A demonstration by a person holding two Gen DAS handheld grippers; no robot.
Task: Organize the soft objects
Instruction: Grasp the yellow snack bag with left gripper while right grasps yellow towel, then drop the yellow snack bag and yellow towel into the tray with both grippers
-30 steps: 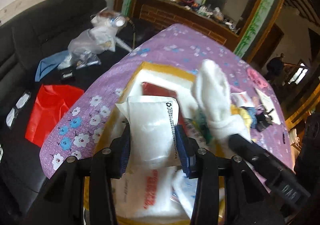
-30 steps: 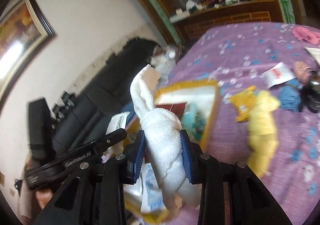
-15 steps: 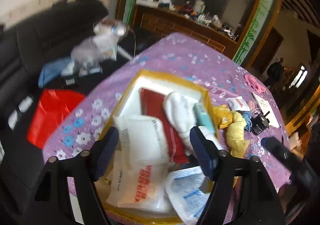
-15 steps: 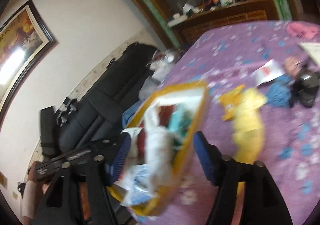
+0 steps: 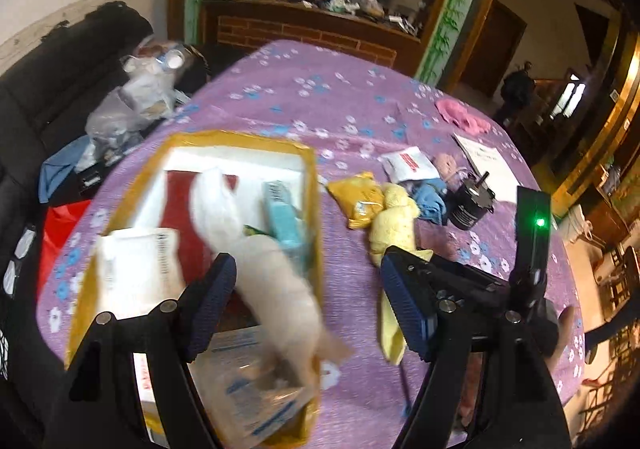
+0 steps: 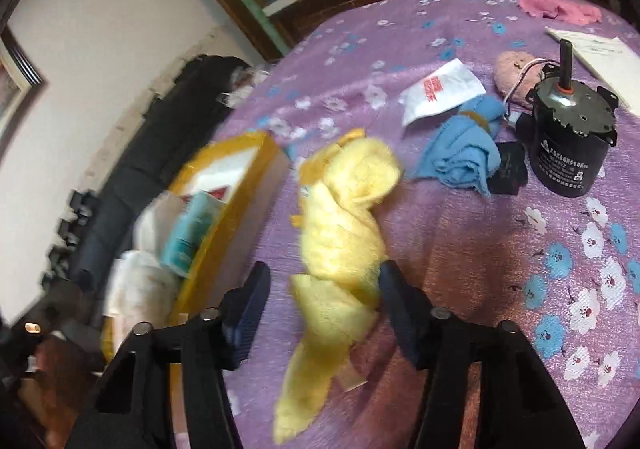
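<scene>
A yellow-rimmed box [image 5: 316, 217] sits on the purple floral table. A white towel [image 5: 260, 249] lies in it across a red packet, with a white pouch [image 5: 138, 269] and a teal pack [image 5: 282, 217] beside it. My left gripper [image 5: 308, 305] is open above the box's near right corner. My right gripper [image 6: 320, 301] is open, its jaws either side of a yellow towel [image 6: 344, 217] lying on the table right of the box [image 6: 240, 201]. The yellow towel also shows in the left wrist view [image 5: 394, 225].
A blue cloth [image 6: 464, 153], a white sachet [image 6: 440, 89], a black motor [image 6: 568, 137], a pink soft item [image 6: 516, 69], a pink cloth [image 6: 560, 9] and a paper sheet [image 6: 592, 49] lie further right. A yellow packet [image 5: 358, 197] lies by the box. A black sofa [image 5: 48, 81] stands left.
Both grippers opened: the left let go of the white pouch, the right dropped the white towel into the box. The right gripper then moved right, over the yellow towel.
</scene>
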